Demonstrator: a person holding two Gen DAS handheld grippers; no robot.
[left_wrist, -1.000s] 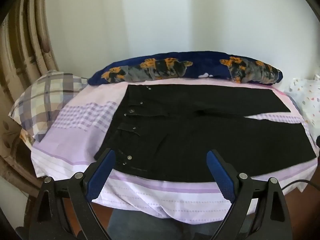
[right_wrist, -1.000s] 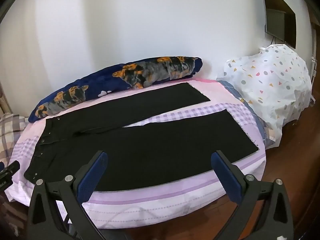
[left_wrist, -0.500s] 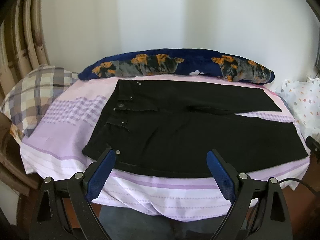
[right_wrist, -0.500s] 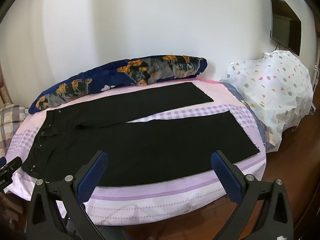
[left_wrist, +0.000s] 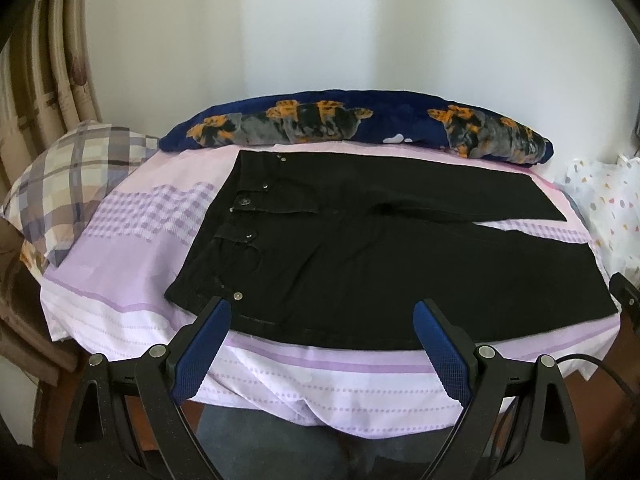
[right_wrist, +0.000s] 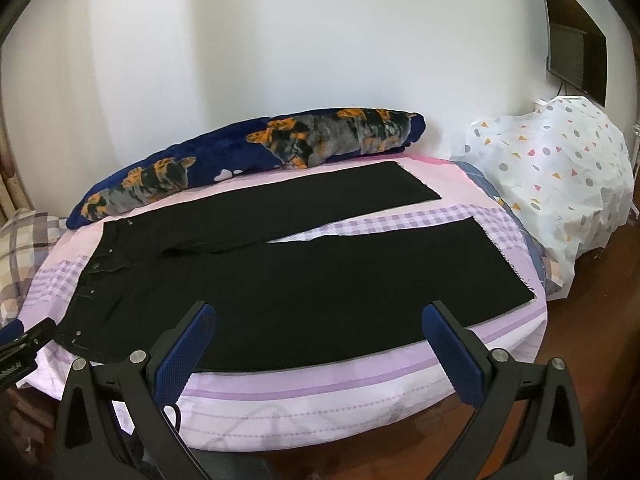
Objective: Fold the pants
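The left tongs [left_wrist: 322,344] hang wide apart over the near edge of the bed [left_wrist: 132,312], gripping nothing. Far to their left a plaid pillow [left_wrist: 76,180] leans at the bed's end, against a curtain [left_wrist: 44,60]. Just ahead of their left finger lies the waist corner of the pants [left_wrist: 360,256], which are black and spread flat on the lilac sheet, buttons and fly facing up. From the waist the two legs run off to the right of these tongs, parting in a narrow V with sheet showing between them. Beyond the pants, along the wall, lies a long navy bolster [left_wrist: 360,124] with orange and grey patches.

The right tongs [right_wrist: 316,344] are also spread wide and empty, above the bed edge, with the near leg of the pants [right_wrist: 320,280] straight ahead between their fingers. The waist sits to their left, the two hems to their right, the near hem close to the bed's right end. Further right stands a white dotted cover [right_wrist: 560,168] over something bulky, and above it a dark screen [right_wrist: 576,48] hangs on the wall.
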